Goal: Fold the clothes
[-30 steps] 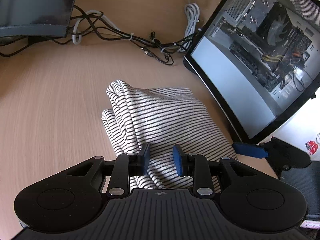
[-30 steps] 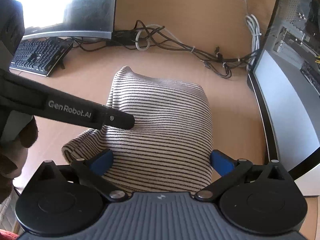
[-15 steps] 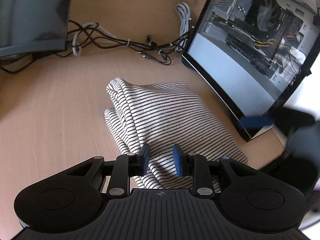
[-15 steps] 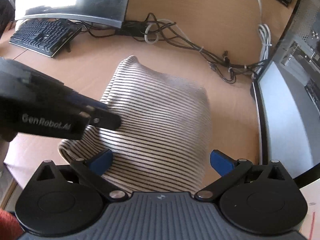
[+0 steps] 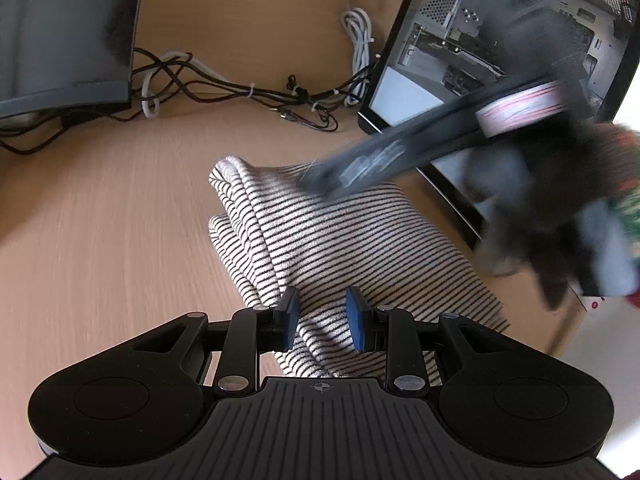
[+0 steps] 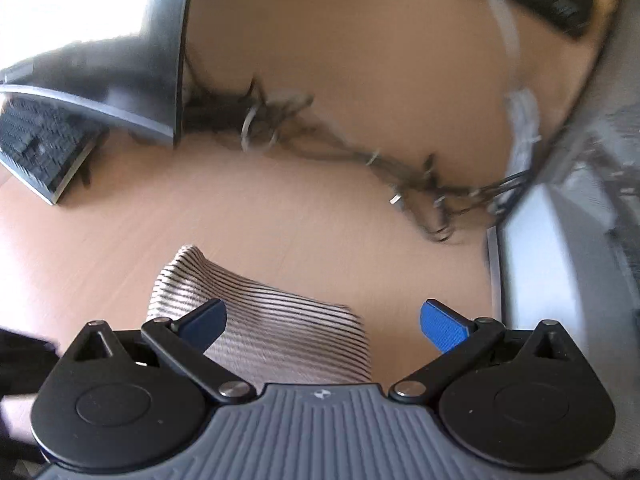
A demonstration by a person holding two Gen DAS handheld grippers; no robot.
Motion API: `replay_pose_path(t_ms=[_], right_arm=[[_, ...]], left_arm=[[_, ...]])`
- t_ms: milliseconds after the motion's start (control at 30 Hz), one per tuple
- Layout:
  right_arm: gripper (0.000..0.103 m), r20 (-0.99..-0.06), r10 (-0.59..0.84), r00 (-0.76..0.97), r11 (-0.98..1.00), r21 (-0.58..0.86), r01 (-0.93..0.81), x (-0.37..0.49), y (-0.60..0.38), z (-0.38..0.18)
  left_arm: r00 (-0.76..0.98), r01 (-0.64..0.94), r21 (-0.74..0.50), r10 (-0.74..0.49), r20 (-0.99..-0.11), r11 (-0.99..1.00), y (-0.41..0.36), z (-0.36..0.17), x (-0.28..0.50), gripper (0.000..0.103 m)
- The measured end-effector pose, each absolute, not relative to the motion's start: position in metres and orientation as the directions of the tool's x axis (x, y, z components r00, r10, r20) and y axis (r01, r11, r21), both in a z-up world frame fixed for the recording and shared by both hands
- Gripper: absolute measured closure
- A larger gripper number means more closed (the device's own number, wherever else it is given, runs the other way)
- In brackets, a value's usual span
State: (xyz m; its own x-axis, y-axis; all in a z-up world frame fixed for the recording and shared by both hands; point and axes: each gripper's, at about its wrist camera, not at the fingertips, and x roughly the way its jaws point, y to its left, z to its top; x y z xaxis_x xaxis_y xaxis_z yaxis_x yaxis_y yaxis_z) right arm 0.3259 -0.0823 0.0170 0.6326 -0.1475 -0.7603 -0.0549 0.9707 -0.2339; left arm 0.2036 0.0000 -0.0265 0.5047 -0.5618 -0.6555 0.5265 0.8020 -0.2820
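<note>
right claw (image 5: 320, 178) smeared w/ blur, cables (image 6: 360, 160) blurred, striped garment (image 6: 272, 340) partly hidden

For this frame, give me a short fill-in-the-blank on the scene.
1. The folded garment has a ____ pattern.
2. It lies on a ____ desk.
3. The right hand-held gripper has its jaws wide ____.
4. Tangled ____ lie on the desk beyond the garment.

Missing: striped; wooden; open; cables
</note>
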Motion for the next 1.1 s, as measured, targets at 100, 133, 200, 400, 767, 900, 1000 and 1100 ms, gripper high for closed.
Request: replay_pose_path(t_ms=[100, 133, 200, 400, 767, 900, 1000, 1100], right_arm=[[0.000, -0.775, -0.214, 0.595, 0.939, -0.331, -0.094, 0.344, -0.068, -0.009], [0.000, -0.767, -0.221, 0.602, 0.933, -0.345, -0.098, 0.341, -0.065, -0.007], [0.000, -0.752, -0.234, 0.616, 0.922, -0.373, -0.106, 0.337, -0.061, -0.004], [0.000, -0.707, -0.260, 0.658, 0.898, -0.427, -0.104, 0.321, -0.054, 0.009], [0.000, -0.698, -0.347, 0.626, 0.895, -0.446, -0.001, 0.285, -0.054, -0.001], [0.000, -0.704, -0.324, 0.632, 0.912, -0.409, 0.012, 0.282, -0.059, -0.002], [0.000, -0.718, -0.274, 0.640, 0.938, -0.346, 0.014, 0.279, -0.072, -0.004], [0.000, -0.759, -0.171, 0.629, 0.983, -0.178, 0.053, 0.277, -0.101, -0.010]], left_arm=[[0.507, 0.524, -0.284, -0.561, -0.654, 0.803, 0.001, -0.027, 0.202, 0.074], [0.507, 0.522, -0.286, -0.562, -0.654, 0.803, 0.001, -0.027, 0.202, 0.074], [0.506, 0.519, -0.294, -0.566, -0.652, 0.803, 0.002, -0.028, 0.203, 0.074], [0.503, 0.510, -0.315, -0.575, -0.646, 0.800, 0.004, -0.029, 0.203, 0.073], [0.505, 0.493, -0.324, -0.569, -0.649, 0.807, 0.004, -0.030, 0.204, 0.073], [0.501, 0.476, -0.337, -0.565, -0.656, 0.812, 0.005, -0.028, 0.205, 0.071], [0.482, 0.424, -0.367, -0.549, -0.683, 0.828, 0.006, -0.028, 0.210, 0.056], [0.461, 0.370, -0.394, -0.534, -0.708, 0.841, 0.007, -0.028, 0.216, 0.042]])
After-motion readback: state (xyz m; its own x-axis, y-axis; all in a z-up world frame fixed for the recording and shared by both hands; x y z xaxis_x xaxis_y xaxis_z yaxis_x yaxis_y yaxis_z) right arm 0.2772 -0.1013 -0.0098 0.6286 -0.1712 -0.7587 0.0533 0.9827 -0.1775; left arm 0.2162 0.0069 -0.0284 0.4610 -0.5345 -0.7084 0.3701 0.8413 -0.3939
